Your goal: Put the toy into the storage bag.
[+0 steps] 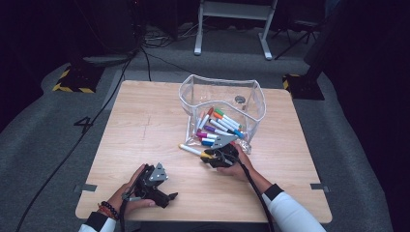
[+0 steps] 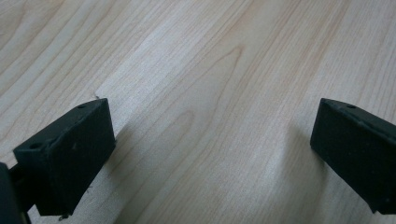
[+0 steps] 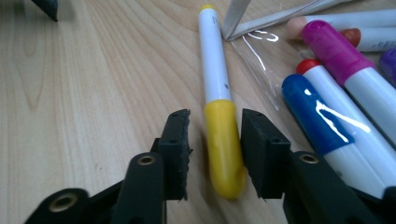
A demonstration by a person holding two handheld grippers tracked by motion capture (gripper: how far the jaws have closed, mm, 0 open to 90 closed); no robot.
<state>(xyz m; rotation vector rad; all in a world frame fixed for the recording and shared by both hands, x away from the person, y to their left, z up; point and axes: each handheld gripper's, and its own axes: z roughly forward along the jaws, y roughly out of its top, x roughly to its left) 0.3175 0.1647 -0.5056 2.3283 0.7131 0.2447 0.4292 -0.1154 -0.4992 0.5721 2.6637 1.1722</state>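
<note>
A white marker with a yellow cap lies on the wooden table, just outside the mouth of a clear plastic pouch. My right gripper is open, and its two jaws straddle the yellow cap with a thin gap on each side. From above, that gripper sits at the marker's near end. My left gripper is open wide over bare wood, with nothing between its jaws. In the high view it rests near the front edge.
Several coloured markers lie in the pouch. Blue-capped and magenta-capped ones lie right beside my right jaw. The pouch's rim touches the yellow marker's far end. Cables and a frame stand on the floor beyond the table.
</note>
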